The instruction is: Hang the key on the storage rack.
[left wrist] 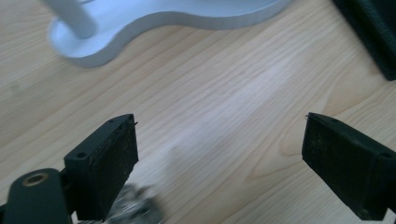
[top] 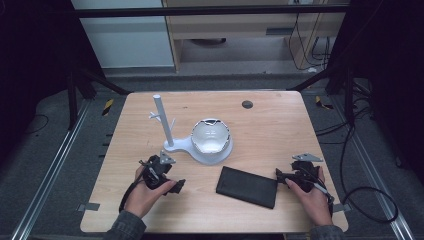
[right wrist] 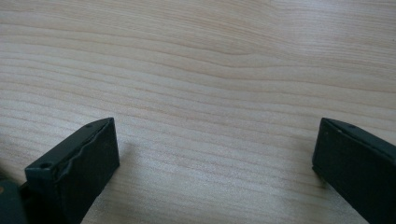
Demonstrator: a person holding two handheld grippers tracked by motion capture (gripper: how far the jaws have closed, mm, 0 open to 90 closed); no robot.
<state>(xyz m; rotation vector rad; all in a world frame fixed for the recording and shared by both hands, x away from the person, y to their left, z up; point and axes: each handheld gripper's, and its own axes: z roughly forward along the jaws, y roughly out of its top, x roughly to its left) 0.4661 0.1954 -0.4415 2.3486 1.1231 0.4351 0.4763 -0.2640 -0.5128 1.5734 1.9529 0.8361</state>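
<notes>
My left gripper [top: 176, 186] sits in the lower left of the high view, its jaws spread wide with nothing between them. In the left gripper view the same gripper [left wrist: 219, 154] shows its two black pads well apart over the bare light wooden table [left wrist: 219, 93]; a small blurred silvery thing lies at the bottom edge beside the left-hand pad, too unclear to name. My right gripper [top: 281, 176] lies in the lower right of the high view, and in the right gripper view it [right wrist: 215, 158] is just as wide open, empty, with plain wood grain between the pads.

Between my two hands, in the lower middle of the high view, lies a flat black rectangular case [top: 248, 186]. It lies flat on the table [top: 270, 125], its long axis running from the left and slightly up to the right and slightly down in the frame. Its right short end is just beside the tips of my right gripper, though I cannot tell whether they touch; its left end is near my left gripper but apart from it. A dark corner of the case [left wrist: 369, 32] shows at the upper right of the left gripper view.

Above the case, at the centre of the table, stands a white plastic stand with an upright post [top: 165, 125]. Its round base end carries a shiny rounded bowl-like piece [top: 211, 135]; what it holds I cannot tell.
</notes>
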